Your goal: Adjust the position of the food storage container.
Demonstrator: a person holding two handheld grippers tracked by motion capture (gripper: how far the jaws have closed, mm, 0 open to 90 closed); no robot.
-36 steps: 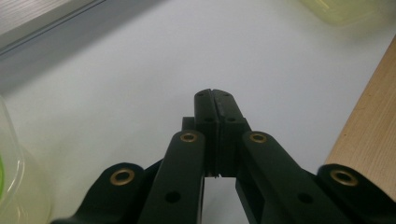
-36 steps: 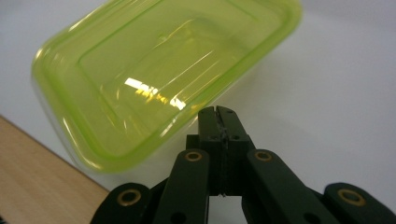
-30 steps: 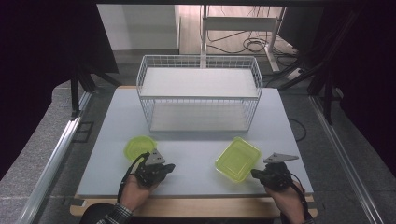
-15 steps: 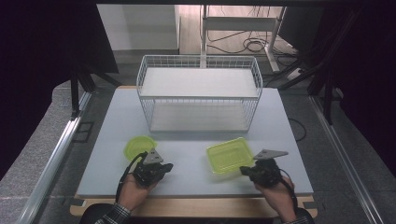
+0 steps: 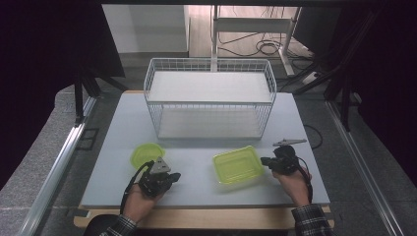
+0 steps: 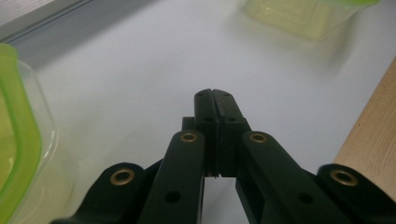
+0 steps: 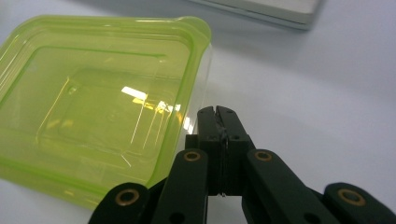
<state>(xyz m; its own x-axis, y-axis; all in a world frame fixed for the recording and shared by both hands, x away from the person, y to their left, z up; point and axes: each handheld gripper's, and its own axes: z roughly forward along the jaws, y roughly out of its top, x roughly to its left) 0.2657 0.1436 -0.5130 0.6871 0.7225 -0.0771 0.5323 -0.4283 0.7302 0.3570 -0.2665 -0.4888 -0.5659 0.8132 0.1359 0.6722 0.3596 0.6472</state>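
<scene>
At table centre, toward 12 o'clock: a white wire basket (image 5: 209,98), upright, empty as far as shows, standing on the pale table (image 5: 118,128).

At 5 o'clock from the basket: the tub (image 5: 238,165), rectangular, clear green, lid on, lying flat and apart from the basket. At 7 o'clock from the basket: a small round green tub (image 5: 146,154), also flat.

Right gripper (image 5: 266,161): at 3 o'clock of the tub, tips just beside its wall. In the right gripper view its jaws stand pressed together, nothing between them, the tips (image 7: 216,112) against or next to the tub's corner (image 7: 198,28); contact itself I cannot confirm.

Left gripper (image 5: 173,175): at 5 o'clock of the round tub, near but apart. Jaws together, empty, resting low over bare table (image 6: 215,93).

Risks, as judged: shut tips nudging a light tub can slide off its rounded corner, or spin it rather than shift it straight. A push too high on the wall may tip it or pop the lid. A long shove toward 9 o'clock would run it into the left gripper.

Change since a second ago: the tub was angled, one corner toward the basket; now it lies nearly square to the table edge and farther toward 9 o'clock. The right gripper has followed it inward. The left has not moved.
</scene>
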